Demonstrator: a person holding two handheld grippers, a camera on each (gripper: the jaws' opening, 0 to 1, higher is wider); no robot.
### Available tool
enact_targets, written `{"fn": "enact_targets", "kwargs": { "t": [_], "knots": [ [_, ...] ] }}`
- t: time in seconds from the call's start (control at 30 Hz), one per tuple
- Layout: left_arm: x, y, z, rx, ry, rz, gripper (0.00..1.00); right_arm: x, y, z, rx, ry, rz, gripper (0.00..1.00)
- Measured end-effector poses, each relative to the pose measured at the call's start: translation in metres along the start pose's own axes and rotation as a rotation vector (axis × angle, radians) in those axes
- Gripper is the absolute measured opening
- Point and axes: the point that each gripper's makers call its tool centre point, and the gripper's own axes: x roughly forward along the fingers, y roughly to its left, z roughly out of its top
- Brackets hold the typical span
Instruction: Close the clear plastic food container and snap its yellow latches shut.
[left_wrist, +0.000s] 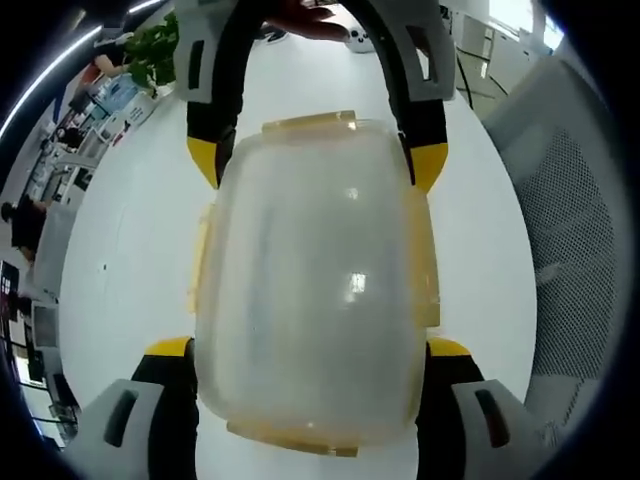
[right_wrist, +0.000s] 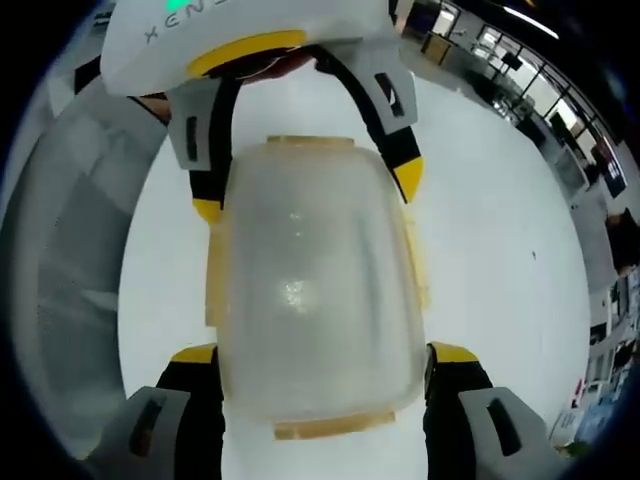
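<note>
I see a white table (left_wrist: 130, 260) spreading across both views, an office blurred behind it. At centre frame in each view sits the clear container (left_wrist: 315, 280), lid on, its yellow latches (left_wrist: 310, 122) showing along the edges; whether they are snapped I cannot tell. My left gripper (left_wrist: 310, 352) has its yellow-tipped jaws at the box's two sides near the bottom of its view, seemingly clamped on it. My right gripper (right_wrist: 320, 360) stands the same way from the opposite end. Each gripper enters the other's view at the top. A grey mesh chair (left_wrist: 570, 230) stands at the right edge of the left gripper view. On the left gripper's white housing, upper left of the right gripper view, I read "XEN". A plant (left_wrist: 155, 48) shows upper left.
</note>
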Motion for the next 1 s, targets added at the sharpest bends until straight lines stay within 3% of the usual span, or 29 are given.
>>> {"fn": "enact_targets", "kwargs": {
  "t": [0.37,1.0],
  "knots": [
    [-0.009,0.001,-0.026,-0.001,0.001,-0.001,0.93,0.009,0.003,0.025,-0.001,0.007,0.000,0.84],
    [-0.007,0.018,-0.031,-0.024,-0.019,-0.001,0.93,0.016,-0.015,0.032,-0.001,0.003,-0.009,0.85]
  ]
}}
